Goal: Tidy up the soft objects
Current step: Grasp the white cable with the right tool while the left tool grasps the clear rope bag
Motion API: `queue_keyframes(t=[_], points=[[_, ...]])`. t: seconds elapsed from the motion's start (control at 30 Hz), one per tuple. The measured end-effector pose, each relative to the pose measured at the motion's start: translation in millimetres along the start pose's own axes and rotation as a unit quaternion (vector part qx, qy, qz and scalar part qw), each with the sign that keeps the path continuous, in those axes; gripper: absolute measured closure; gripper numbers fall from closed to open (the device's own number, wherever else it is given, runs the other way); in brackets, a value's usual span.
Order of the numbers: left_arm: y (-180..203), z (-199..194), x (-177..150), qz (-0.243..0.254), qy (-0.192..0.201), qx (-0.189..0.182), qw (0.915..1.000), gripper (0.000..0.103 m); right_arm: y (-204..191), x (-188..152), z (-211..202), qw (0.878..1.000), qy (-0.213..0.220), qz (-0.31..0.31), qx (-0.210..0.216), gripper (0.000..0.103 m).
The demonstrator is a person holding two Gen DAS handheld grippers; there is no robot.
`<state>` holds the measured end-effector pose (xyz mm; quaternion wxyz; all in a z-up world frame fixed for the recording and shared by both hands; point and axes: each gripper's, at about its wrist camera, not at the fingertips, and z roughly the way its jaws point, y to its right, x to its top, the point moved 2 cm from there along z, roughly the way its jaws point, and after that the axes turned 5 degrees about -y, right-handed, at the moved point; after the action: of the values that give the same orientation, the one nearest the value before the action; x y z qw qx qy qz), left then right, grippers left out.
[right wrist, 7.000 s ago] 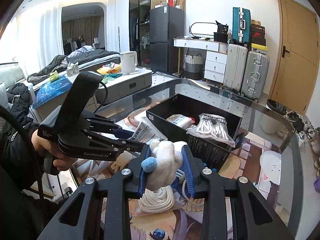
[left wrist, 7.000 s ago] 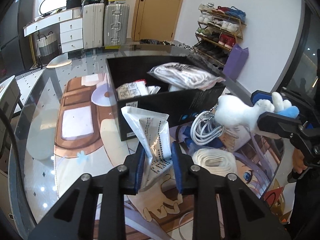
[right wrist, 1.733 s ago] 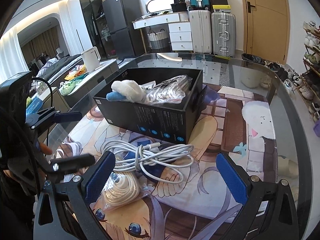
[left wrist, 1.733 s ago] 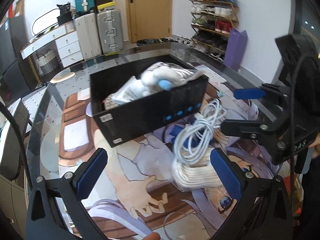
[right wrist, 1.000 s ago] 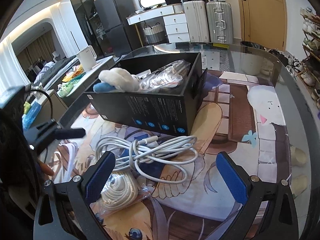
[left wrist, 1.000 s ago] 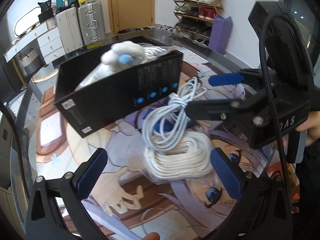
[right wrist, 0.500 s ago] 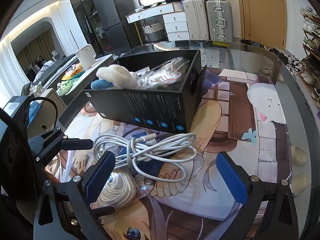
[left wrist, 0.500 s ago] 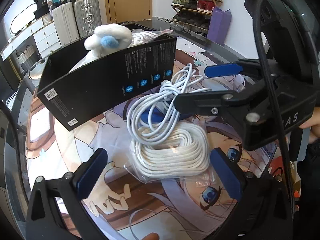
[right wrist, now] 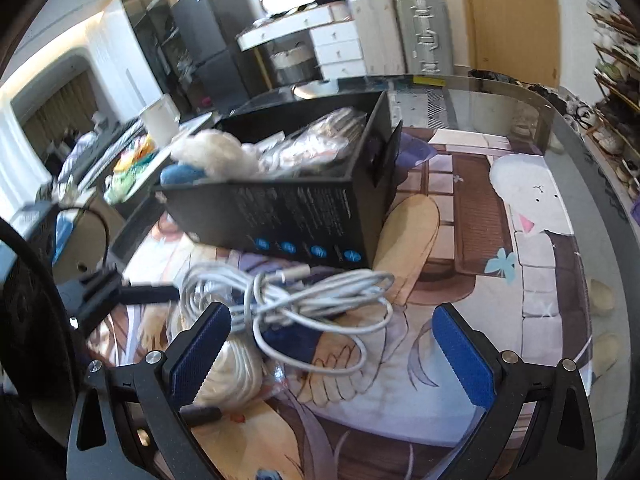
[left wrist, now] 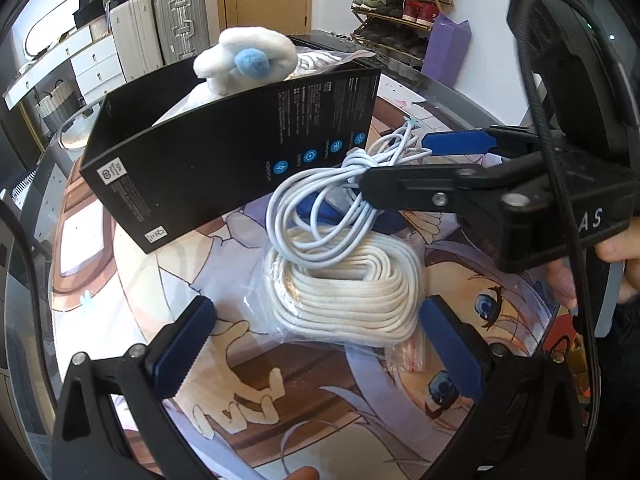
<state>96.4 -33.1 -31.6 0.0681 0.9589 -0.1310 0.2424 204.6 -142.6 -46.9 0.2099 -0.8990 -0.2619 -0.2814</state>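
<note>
A: Counting from the near edge: two hand-held grippers, both spread wide and holding nothing. The left hand-held gripper [left wrist: 316,344] has its blue pads on either side of one bagged coil of cream rope [left wrist: 348,280], not touching it.

B: And the right hand-held gripper [right wrist: 332,356]?

A: Its jaws straddle one loose bundle of white cable [right wrist: 296,296], which lies partly over the rope bag. In the left wrist view one black finger [left wrist: 404,190] of it sits against the cable loops; whether it presses them, I cannot tell.

B: So two soft things are on the counter [right wrist: 500,280]?

A: Yes, both on the printed mat [left wrist: 248,392], just in front of one black box [left wrist: 240,152].

B: What's inside the box?

A: One white plush toy [left wrist: 248,60] with a blue pompom, sticking up over the rim, and clear bags [right wrist: 320,144] beside it. The right wrist view is blurred, so I cannot count the bags.

B: Beyond the counter?

A: Two pale suitcases [left wrist: 160,28] by a door, and one shoe rack [left wrist: 400,4] against the wall.
</note>
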Motion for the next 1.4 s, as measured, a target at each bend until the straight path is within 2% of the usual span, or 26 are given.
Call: queue_keyframes(t=[0.3,0.57,0.63,0.7,0.93,0.97,1.4], points=[[3,1,1,0.006,0.005,0.005,1.0,0.0,-7,1,12,1.0,-0.006,0.002,-0.001,0.001],[4,3,2,0.007,0.006,0.006,0.9999,0.0,-7,4,7,1.0,0.011,0.005,0.013,0.001],[5,4,3,0.008,0.006,0.006,0.9999,0.0,-7,5,7,1.0,0.012,0.007,0.013,0.004],[5,4,3,0.008,0.007,0.006,0.9999,0.0,-6,5,8,1.0,0.009,0.009,0.019,0.013],[5,4,3,0.009,0.007,0.007,0.9999,0.0,-7,4,8,0.999,0.011,0.009,0.036,0.023],[6,5,3,0.01,0.007,0.008,0.9999,0.0,-5,4,6,0.999,0.015,0.01,0.039,0.029],[6,5,2,0.01,0.007,0.008,0.9999,0.0,-8,4,-16,0.998,0.038,-0.02,0.047,0.033]])
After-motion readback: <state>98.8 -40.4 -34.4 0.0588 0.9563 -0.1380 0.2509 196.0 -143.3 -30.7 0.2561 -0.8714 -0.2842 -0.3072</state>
